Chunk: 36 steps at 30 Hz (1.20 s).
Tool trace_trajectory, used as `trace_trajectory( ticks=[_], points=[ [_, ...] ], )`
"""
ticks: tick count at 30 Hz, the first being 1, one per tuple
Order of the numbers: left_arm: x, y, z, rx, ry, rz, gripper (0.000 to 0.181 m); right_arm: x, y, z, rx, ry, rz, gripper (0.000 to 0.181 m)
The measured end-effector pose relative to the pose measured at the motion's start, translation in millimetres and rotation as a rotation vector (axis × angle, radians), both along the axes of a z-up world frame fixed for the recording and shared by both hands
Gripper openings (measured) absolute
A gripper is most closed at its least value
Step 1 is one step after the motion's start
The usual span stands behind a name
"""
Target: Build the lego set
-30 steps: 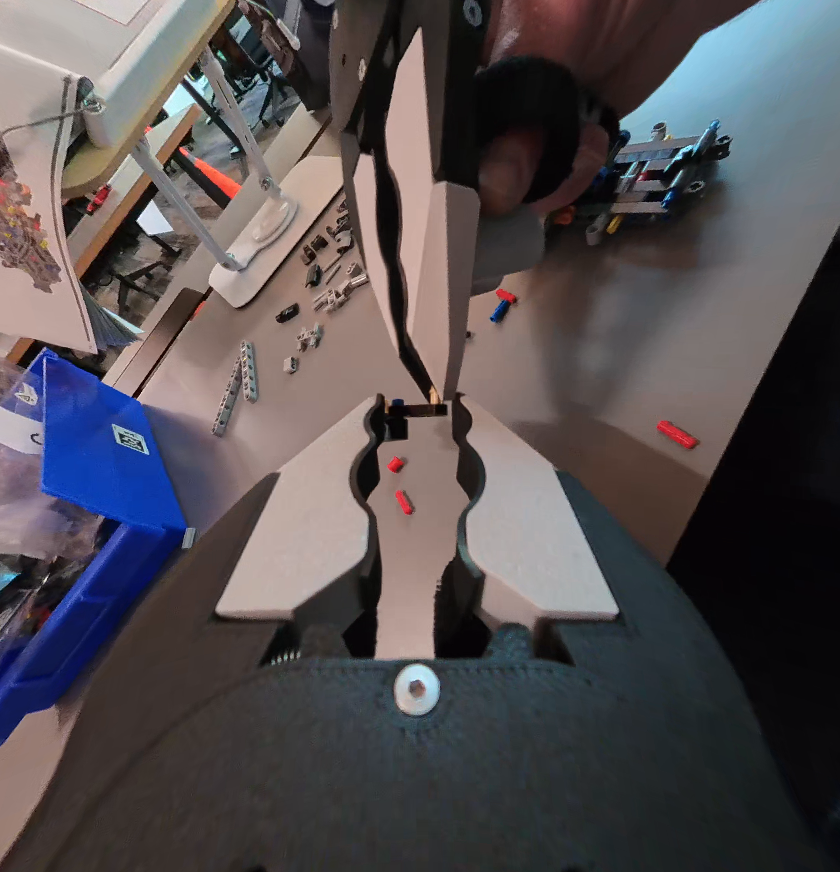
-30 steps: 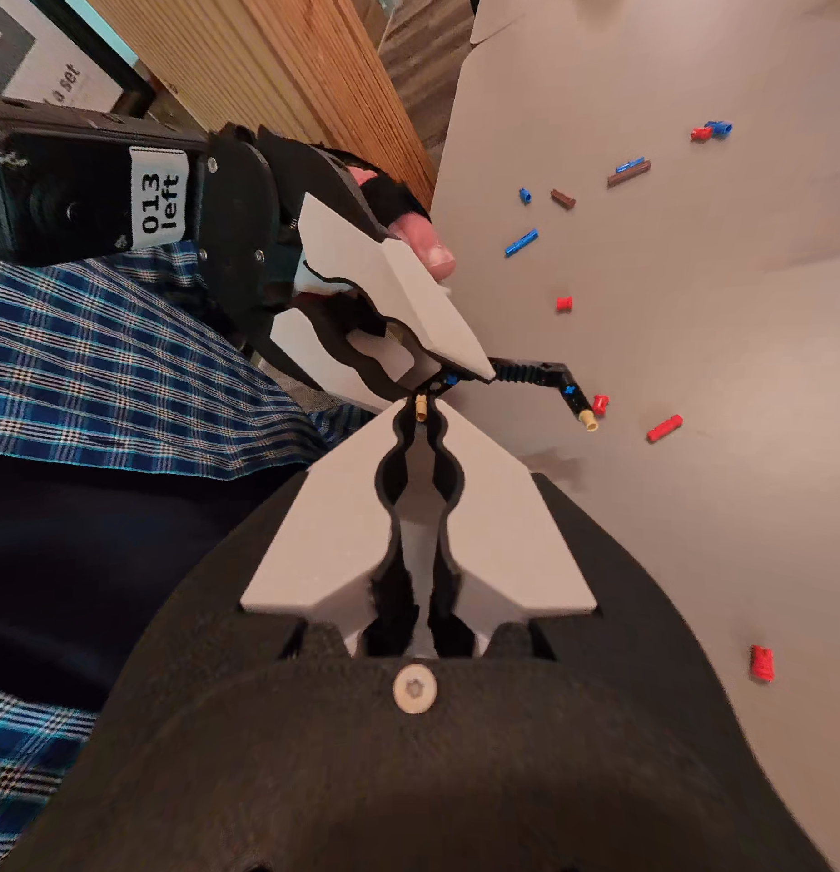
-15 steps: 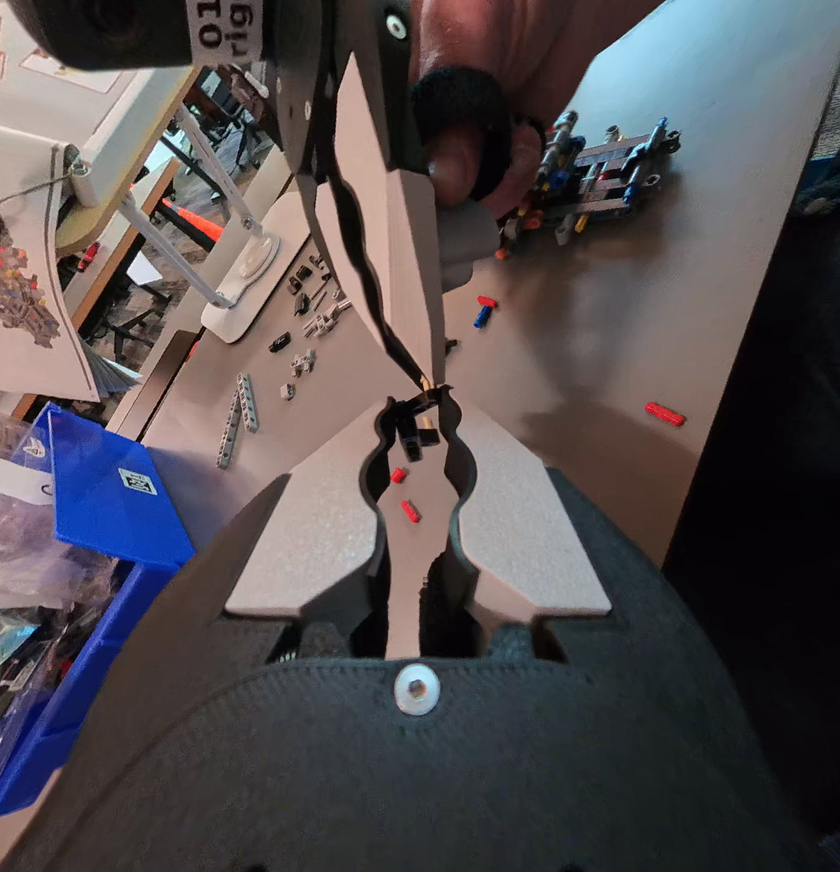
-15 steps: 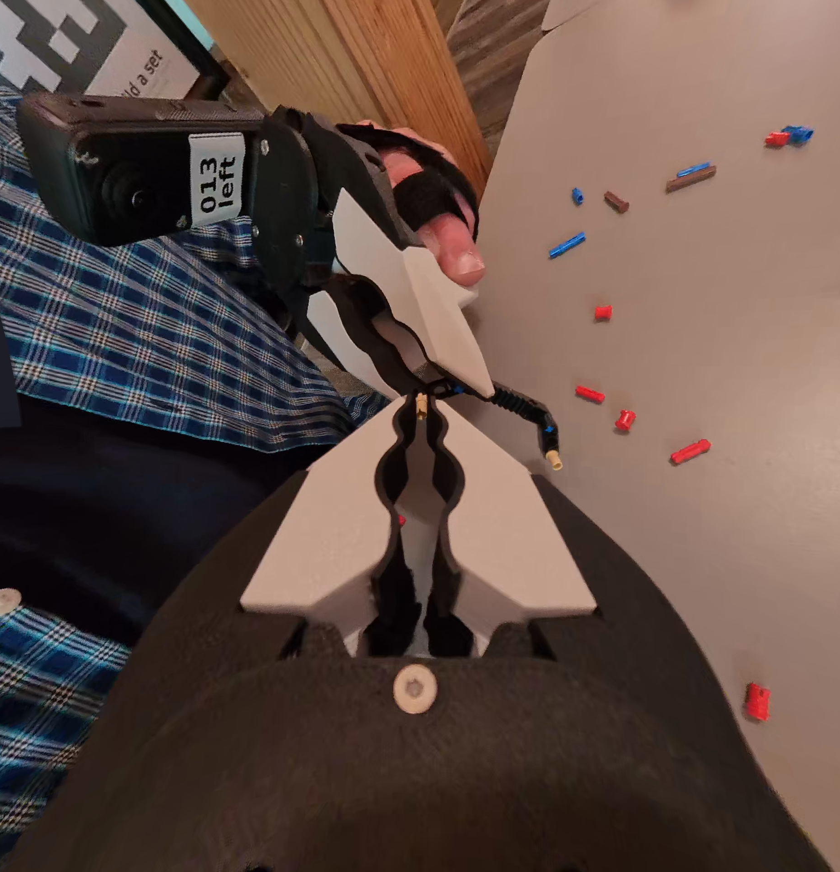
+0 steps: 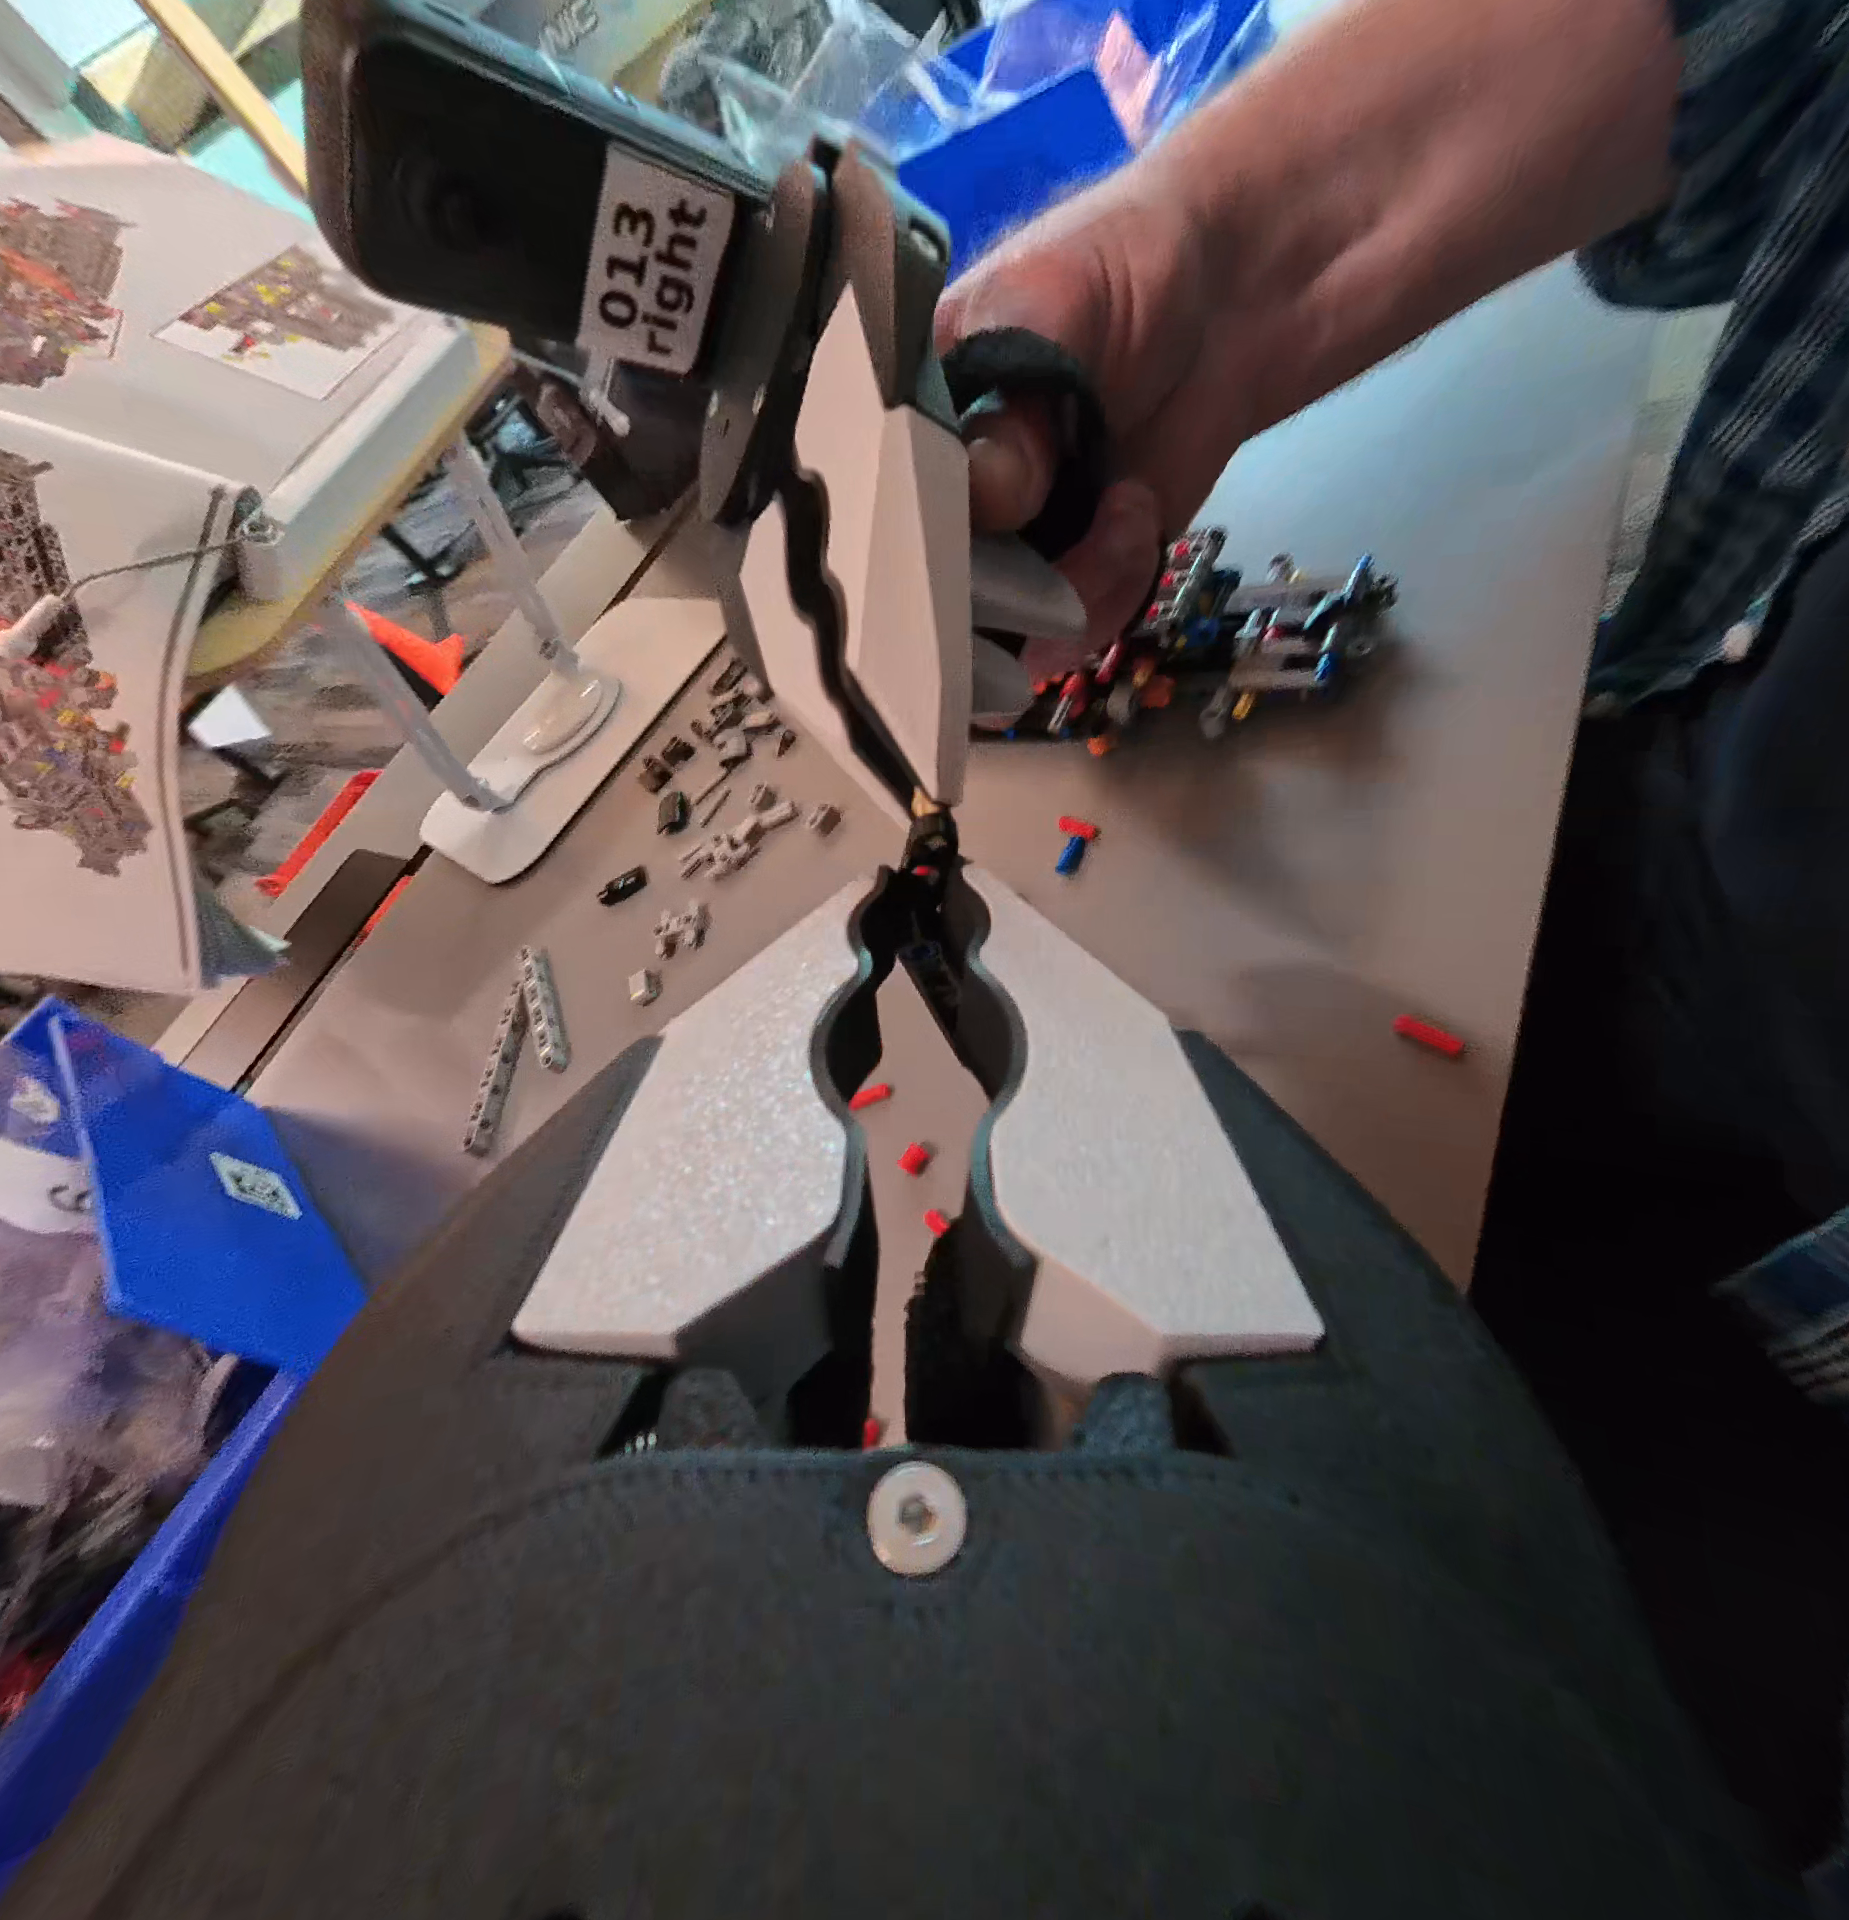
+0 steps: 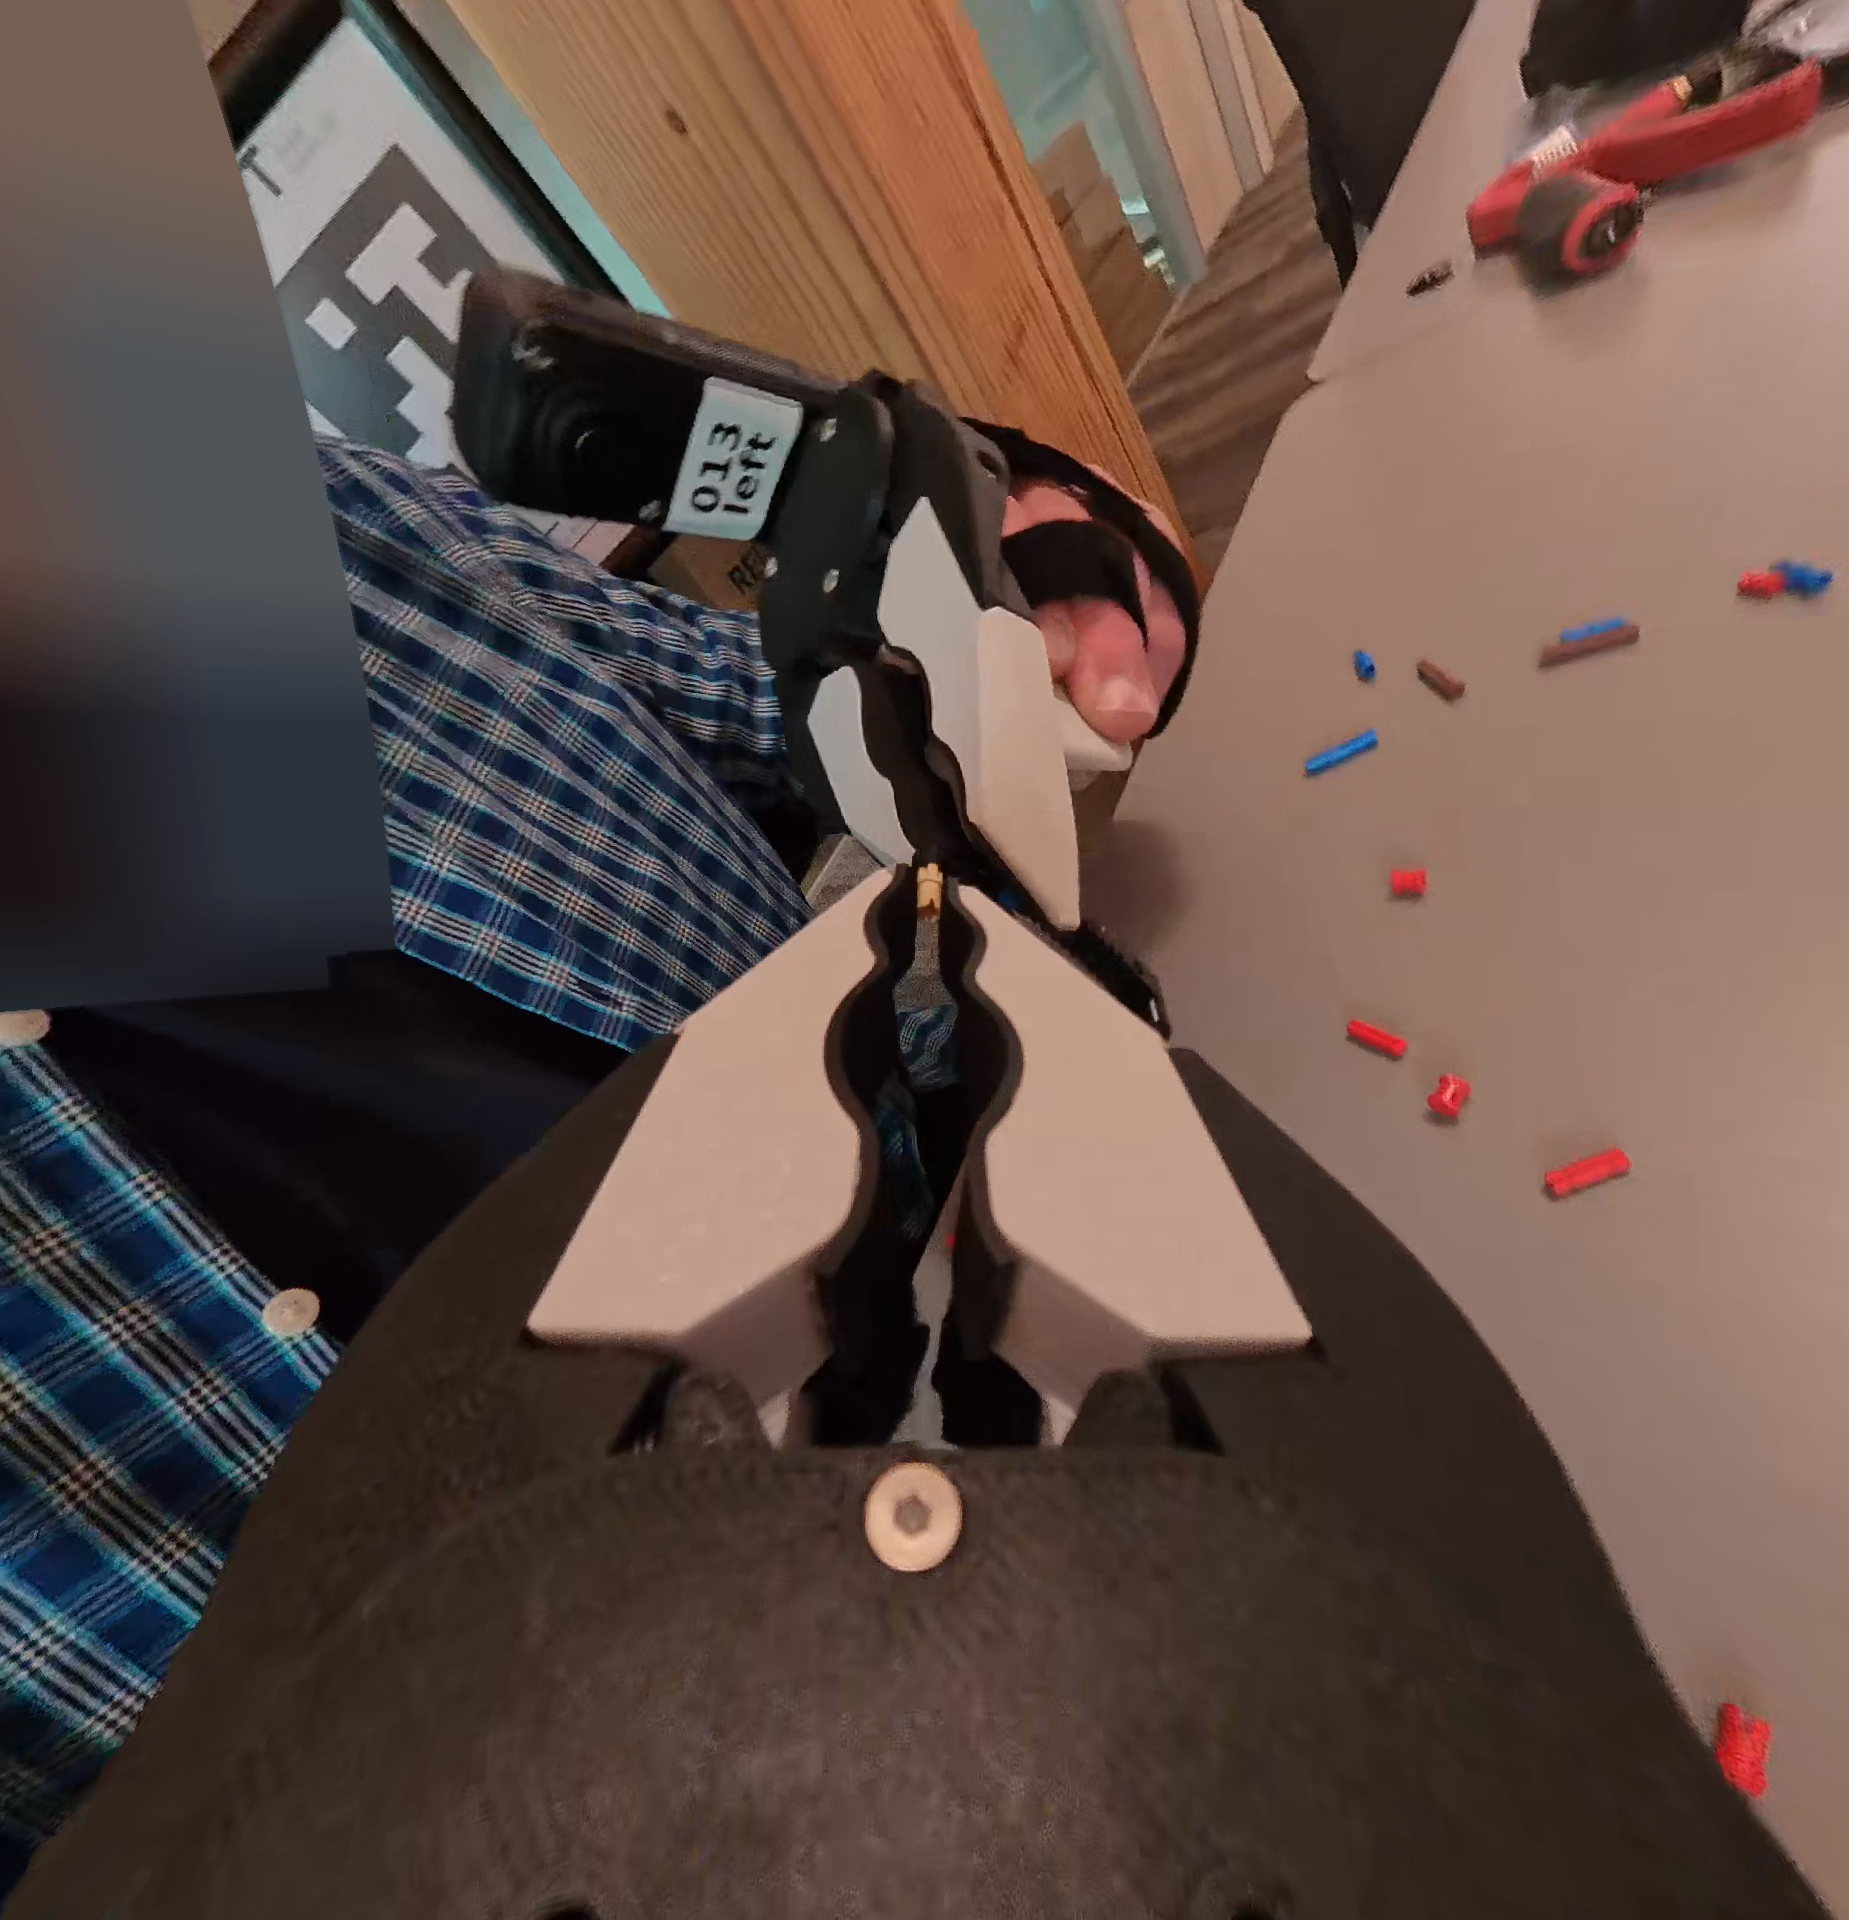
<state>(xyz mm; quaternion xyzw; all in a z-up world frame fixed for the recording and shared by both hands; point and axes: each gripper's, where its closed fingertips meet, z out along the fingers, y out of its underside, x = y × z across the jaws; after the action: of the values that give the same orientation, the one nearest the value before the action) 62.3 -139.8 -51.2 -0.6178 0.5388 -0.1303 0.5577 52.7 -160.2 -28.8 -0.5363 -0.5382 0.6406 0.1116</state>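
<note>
My left gripper [image 5: 920, 883] is shut on a black angled beam [image 5: 932, 966], which runs back between its fingers. My right gripper [image 6: 928, 883] is shut on a small tan pin [image 6: 928, 891]. In the left wrist view the right gripper [image 5: 930, 795] comes down from above and holds the tan pin [image 5: 920, 802] at the beam's front end. In the right wrist view the left gripper [image 6: 977, 883] meets mine tip to tip, and the black beam [image 6: 1117, 961] sticks out to the right. Whether the pin sits in the beam's hole is hidden.
A partly built lego assembly [image 5: 1263, 634] lies at the back of the grey table [image 5: 1315, 883]. Loose red pins [image 6: 1585, 1172], blue pins [image 6: 1341, 750], grey beams [image 5: 525, 1018] and small grey parts [image 5: 733, 821] are scattered. A blue bin [image 5: 172, 1247] and an instruction booklet [image 5: 120, 364] stand left.
Both grippers have lifted and tilted while staying tip to tip. The black beam has swung from lying crosswise to running back between my left fingers. The right gripper's camera body has come into view.
</note>
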Motion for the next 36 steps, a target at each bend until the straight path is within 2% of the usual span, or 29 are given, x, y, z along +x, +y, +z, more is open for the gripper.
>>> trace_trajectory(
  ticks=[1, 4, 7, 8, 9, 11, 13, 15, 18, 21, 23, 24, 27, 30, 32, 36],
  points=[
    [1.6, -2.2, 4.8, -0.013, -0.023, -0.02, 0.008, 1.0, -1.4, 4.6, 0.017, 0.023, 0.009, 0.001],
    [5.5, -6.5, 19.8, -0.051, -0.092, -0.068, 0.007, 4.4, -3.9, 19.0, 0.054, 0.095, 0.032, 0.001],
    [-6.0, -3.2, 39.6, -0.1, -0.209, -0.072, 0.006, 16.5, 17.3, 34.3, 0.053, 0.148, -0.036, 0.001],
    [-10.7, 0.3, 38.1, -0.08, -0.187, -0.05, 0.007, 18.8, 21.4, 30.2, 0.073, 0.123, -0.054, 0.002],
    [-13.1, 5.6, 30.0, -0.056, -0.138, -0.017, 0.007, 19.2, 22.2, 20.0, 0.134, 0.077, -0.061, 0.002],
    [-12.7, 4.4, 17.1, -0.149, -0.139, -0.042, 0.007, 21.5, 30.3, 0.4, 0.253, -0.03, -0.095, 0.002],
    [-23.2, 10.1, 11.2, -0.117, -0.11, 0.011, 0.007, 22.6, 31.1, -23.0, 0.431, -0.163, -0.105, 0.002],
    [-19.6, 2.8, 8.1, -0.123, -0.117, -0.008, 0.007, 22.9, 30.6, -51.3, 0.555, -0.275, -0.096, 0.003],
    [-13.8, 3.5, -16.3, -0.089, -0.016, 0.036, 0.008, 25.2, 43.2, -95.8, 0.671, -0.449, -0.096, 0.003],
    [-11.6, 5.8, -34.0, -0.095, 0.006, 0.071, 0.008, 24.5, 56.7, -116.7, 0.761, -0.543, -0.112, 0.004],
    [-8.6, 5.1, -43.8, -0.121, -0.004, 0.068, 0.008, 24.2, 58.9, -121.8, 0.774, -0.584, -0.096, 0.018],
    [-8.4, 5.7, -45.6, -0.115, -0.004, 0.073, 0.008, 23.2, 58.7, -121.4, 0.772, -0.589, -0.091, 0.023],
    [-10.3, 10.0, -49.0, -0.129, -0.017, 0.087, 0.008, 27.7, 66.2, -118.4, 0.818, -0.613, -0.097, 0.024],
    [-13.8, 12.0, -47.8, -0.177, -0.081, 0.093, 0.008, 43.3, 78.1, -90.7, 0.773, -0.57, -0.175, 0.017],
    [-16.8, 11.7, -44.7, -0.201, -0.125, 0.096, 0.008, 70.5, 96.9, -62.5, 0.788, -0.547, -0.276, 0.011],
    [-16.3, 12.0, -36.4, -0.256, -0.21, 0.072, 0.007, 159.8, 150.2, -28.4, 0.84, -0.669, -0.516, 0.01]
  ],
)
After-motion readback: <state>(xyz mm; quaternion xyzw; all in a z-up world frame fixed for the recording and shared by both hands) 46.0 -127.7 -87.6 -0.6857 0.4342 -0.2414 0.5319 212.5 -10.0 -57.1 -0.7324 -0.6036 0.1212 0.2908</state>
